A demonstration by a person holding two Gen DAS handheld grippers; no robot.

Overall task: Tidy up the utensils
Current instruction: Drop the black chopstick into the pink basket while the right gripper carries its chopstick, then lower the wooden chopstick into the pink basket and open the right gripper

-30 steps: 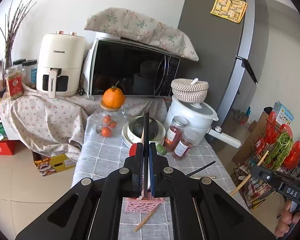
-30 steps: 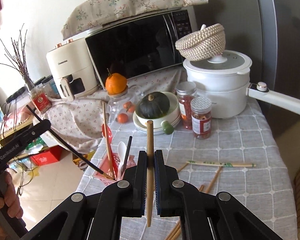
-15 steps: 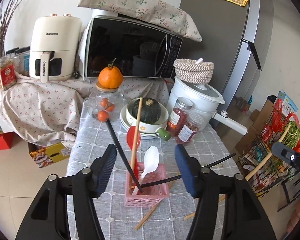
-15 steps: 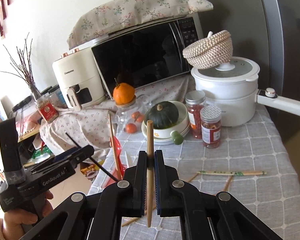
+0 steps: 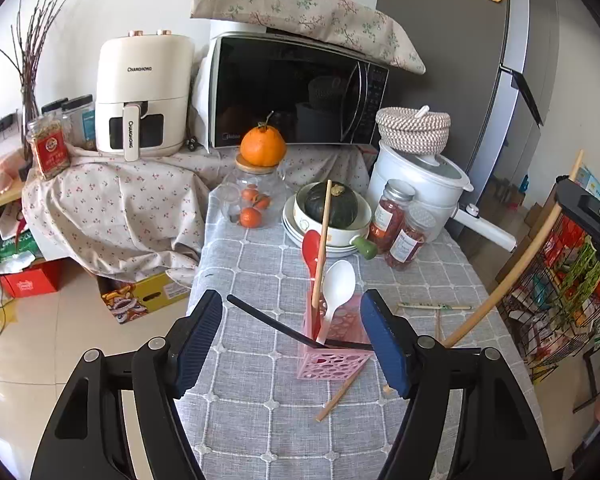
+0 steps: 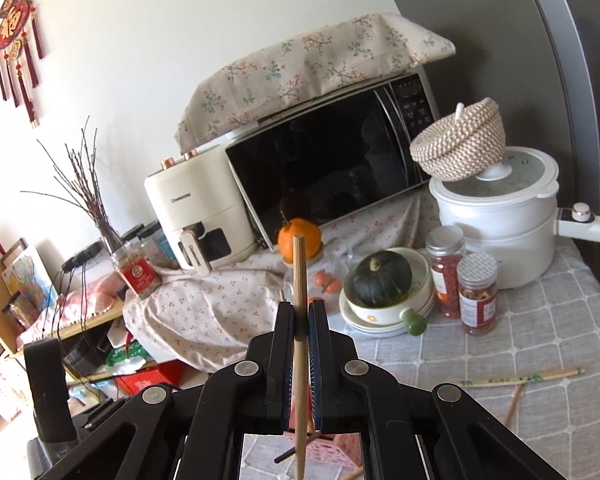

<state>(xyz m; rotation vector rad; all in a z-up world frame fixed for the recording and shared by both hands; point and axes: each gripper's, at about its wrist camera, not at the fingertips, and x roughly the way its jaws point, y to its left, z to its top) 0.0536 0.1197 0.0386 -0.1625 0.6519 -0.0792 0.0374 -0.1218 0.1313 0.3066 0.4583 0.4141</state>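
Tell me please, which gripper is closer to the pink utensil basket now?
Left. The left gripper, jaws opening with nothing held, frames the pink utensil basket just beyond its fingertips. The right gripper, shut on a wooden chopstick, is off to the basket's right, farther away.

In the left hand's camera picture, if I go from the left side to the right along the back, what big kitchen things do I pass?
Red-labelled glass jar → cream air fryer → black-doored microwave → white pot with a woven basket on its lid → grey fridge.
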